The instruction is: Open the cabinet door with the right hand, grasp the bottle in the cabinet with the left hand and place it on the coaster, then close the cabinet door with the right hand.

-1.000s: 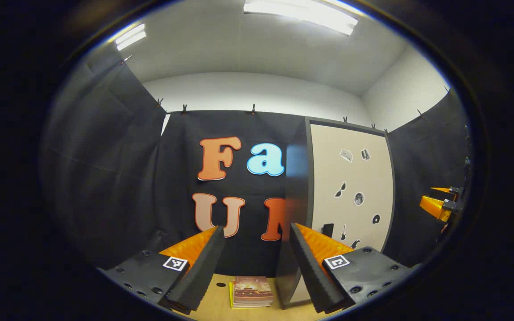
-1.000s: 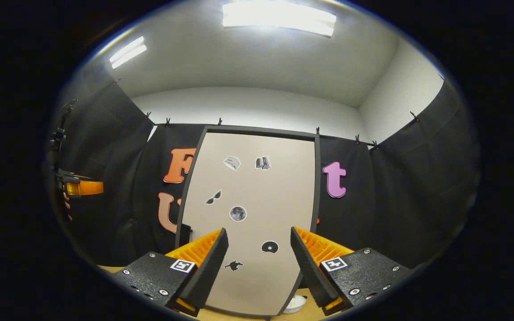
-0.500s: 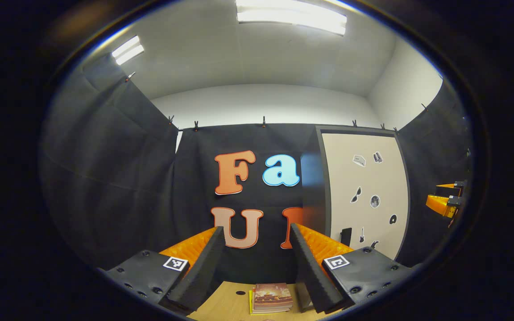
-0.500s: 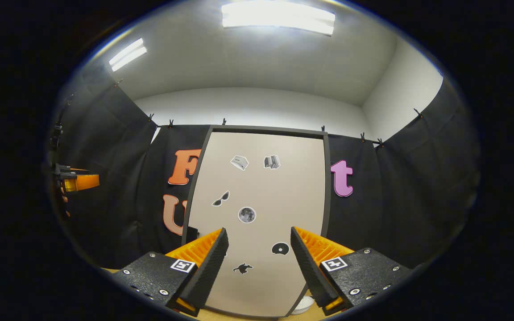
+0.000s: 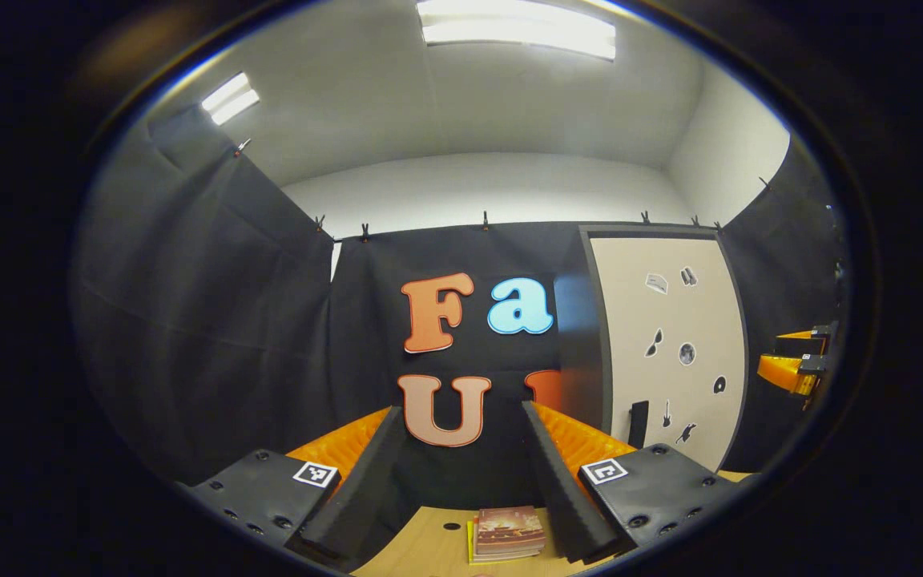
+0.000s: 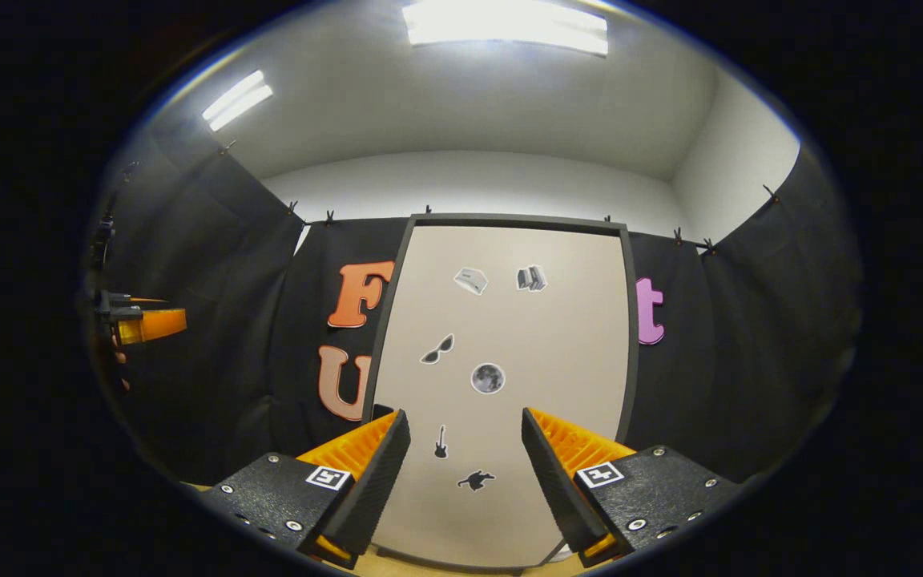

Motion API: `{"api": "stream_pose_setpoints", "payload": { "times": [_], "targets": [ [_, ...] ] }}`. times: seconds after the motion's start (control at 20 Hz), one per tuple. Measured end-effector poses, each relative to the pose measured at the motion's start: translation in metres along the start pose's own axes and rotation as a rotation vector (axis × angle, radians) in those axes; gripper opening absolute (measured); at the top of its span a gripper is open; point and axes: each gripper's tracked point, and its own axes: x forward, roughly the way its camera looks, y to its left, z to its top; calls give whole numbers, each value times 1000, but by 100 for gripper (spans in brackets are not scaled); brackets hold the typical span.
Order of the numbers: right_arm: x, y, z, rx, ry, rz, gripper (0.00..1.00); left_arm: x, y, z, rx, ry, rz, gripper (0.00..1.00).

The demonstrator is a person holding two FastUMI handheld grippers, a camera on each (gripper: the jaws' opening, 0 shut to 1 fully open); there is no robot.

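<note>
One cabinet door (image 6: 509, 336), shut; two claws, both spread.

So the left hand-held gripper (image 5: 461, 473) swings off to its left over the last second. In the left gripper view the tall beige cabinet door with small black stickers (image 5: 674, 344) slides from just right of centre out toward the right edge, and more of the light wooden counter (image 5: 429, 545) shows at the bottom. The small stack of books with a reddish cover (image 5: 508, 533) now sits lower right between the fingers. In the right gripper view the door sits more centred and looks bigger, and the little white bowl at its bottom right is almost out of sight.
</note>
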Motion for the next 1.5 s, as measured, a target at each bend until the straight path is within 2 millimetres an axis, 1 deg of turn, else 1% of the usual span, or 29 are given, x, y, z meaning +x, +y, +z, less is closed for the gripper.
{"api": "stream_pose_setpoints", "payload": {
  "times": [0.15,0.4,0.6,0.65,0.85,0.9,0.95,1.0,1.05,1.1,1.25,1.35,1.4,1.45,1.5],
  "targets": [
    [15,25,-24,16,62,49,87,-3,15,-5,14,11,23,95],
    [51,68,-70,29,169,113,87,-7,37,-14,32,28,62,95],
    [76,97,-100,56,237,140,87,-14,56,-23,37,40,92,95],
    [81,101,-106,52,248,138,88,-15,62,-25,36,44,104,95],
    [107,114,-125,97,296,129,88,-25,82,-33,44,58,134,95],
    [113,115,-129,104,306,121,88,-28,88,-36,42,60,141,95],
    [119,115,-132,104,310,109,87,-31,93,-39,39,66,149,97],
    [126,114,-136,102,314,92,88,-33,99,-43,37,73,158,95],
    [133,114,-140,106,323,77,86,-33,105,-46,37,80,167,95],
    [139,114,-144,116,336,67,82,-37,112,-47,40,85,182,95],
    [152,116,-152,162,368,39,76,-45,130,-47,50,82,220,97],
    [159,118,-156,195,385,24,70,-50,133,-46,53,80,228,97],
    [161,115,-159,192,391,-1,62,-51,131,-46,52,82,226,95],
    [164,111,-161,182,395,-24,58,-52,130,-45,50,82,225,95],
    [166,109,-166,172,408,-40,49,-53,129,-45,49,82,222,93]
  ]
}}
